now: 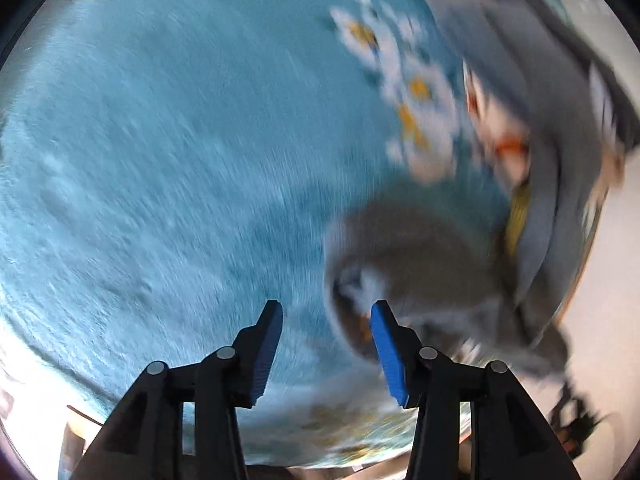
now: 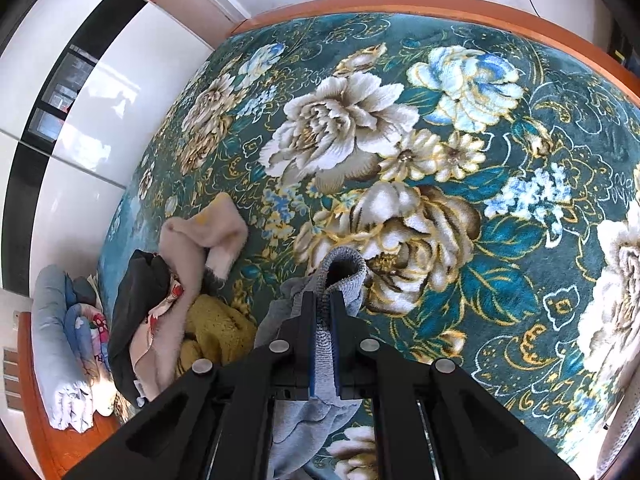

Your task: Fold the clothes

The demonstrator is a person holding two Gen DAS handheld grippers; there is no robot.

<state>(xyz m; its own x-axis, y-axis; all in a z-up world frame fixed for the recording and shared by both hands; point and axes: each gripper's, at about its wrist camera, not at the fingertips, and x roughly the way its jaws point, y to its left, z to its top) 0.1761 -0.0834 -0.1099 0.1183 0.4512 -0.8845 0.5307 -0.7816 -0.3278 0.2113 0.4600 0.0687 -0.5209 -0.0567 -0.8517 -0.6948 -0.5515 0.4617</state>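
Observation:
My right gripper (image 2: pixel 325 300) is shut on the ribbed cuff of a grey garment (image 2: pixel 344 270), which hangs down below the fingers over the teal floral blanket (image 2: pixel 500 240). A pile of clothes lies to the left: a pink fleece piece (image 2: pixel 200 240), a black garment (image 2: pixel 136 292) and a mustard one (image 2: pixel 216 328). The left wrist view is heavily motion-blurred. My left gripper (image 1: pixel 327 316) is open with nothing between its blue pads, above the teal blanket (image 1: pixel 160 160). A blurred grey garment (image 1: pixel 540 120) stretches down the right side of that view.
The bed's orange wooden frame (image 2: pixel 440 2) borders the blanket at the back. A white glossy wardrobe (image 2: pixel 80 120) stands to the left. Folded blue bedding (image 2: pixel 56 344) lies at the lower left edge. A white wall (image 1: pixel 600 280) shows at the right of the left wrist view.

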